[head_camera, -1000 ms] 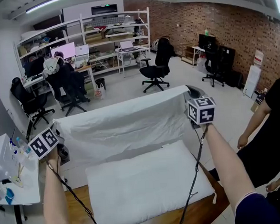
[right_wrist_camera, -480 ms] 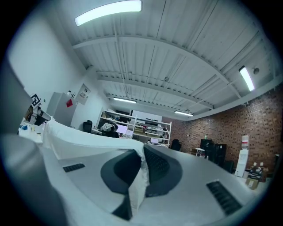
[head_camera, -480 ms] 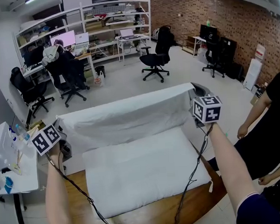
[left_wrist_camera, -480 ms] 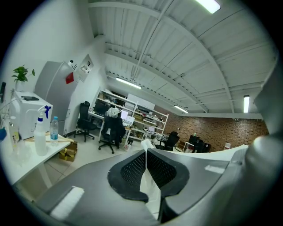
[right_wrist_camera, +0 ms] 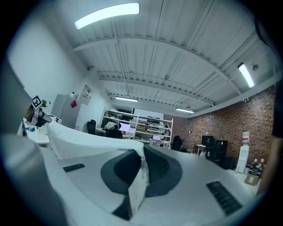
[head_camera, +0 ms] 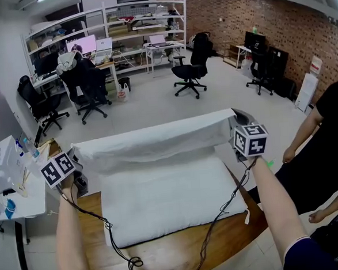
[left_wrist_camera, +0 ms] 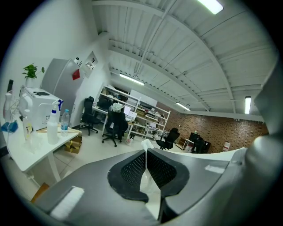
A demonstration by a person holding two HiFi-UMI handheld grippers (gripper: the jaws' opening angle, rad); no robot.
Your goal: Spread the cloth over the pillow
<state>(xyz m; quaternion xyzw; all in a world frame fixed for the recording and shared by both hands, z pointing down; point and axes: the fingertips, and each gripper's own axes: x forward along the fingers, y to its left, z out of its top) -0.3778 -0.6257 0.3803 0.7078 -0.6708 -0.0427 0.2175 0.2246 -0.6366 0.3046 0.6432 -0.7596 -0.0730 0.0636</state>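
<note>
A white cloth [head_camera: 155, 140] hangs stretched between my two grippers, its top edge held above the far side of a white pillow [head_camera: 167, 198] that lies on a wooden table [head_camera: 222, 237]. My left gripper [head_camera: 74, 162] is shut on the cloth's left corner; the pinched cloth [left_wrist_camera: 148, 185] shows between its jaws in the left gripper view. My right gripper [head_camera: 235, 121] is shut on the right corner, and the cloth [right_wrist_camera: 139, 183] runs from its jaws leftward in the right gripper view. The cloth's lower edge rests on the pillow's far part.
A person in black [head_camera: 326, 149] stands close at the right. A white side table [head_camera: 17, 194] with bottles stands at the left. Office chairs [head_camera: 190, 72], desks and shelves [head_camera: 127, 36] fill the far room. Cables [head_camera: 125, 256] trail over the table's near edge.
Both grippers have carried the stretched cloth down and toward me, so it now hangs lower over the pillow's far side. More of the wooden table and cables shows in front.
</note>
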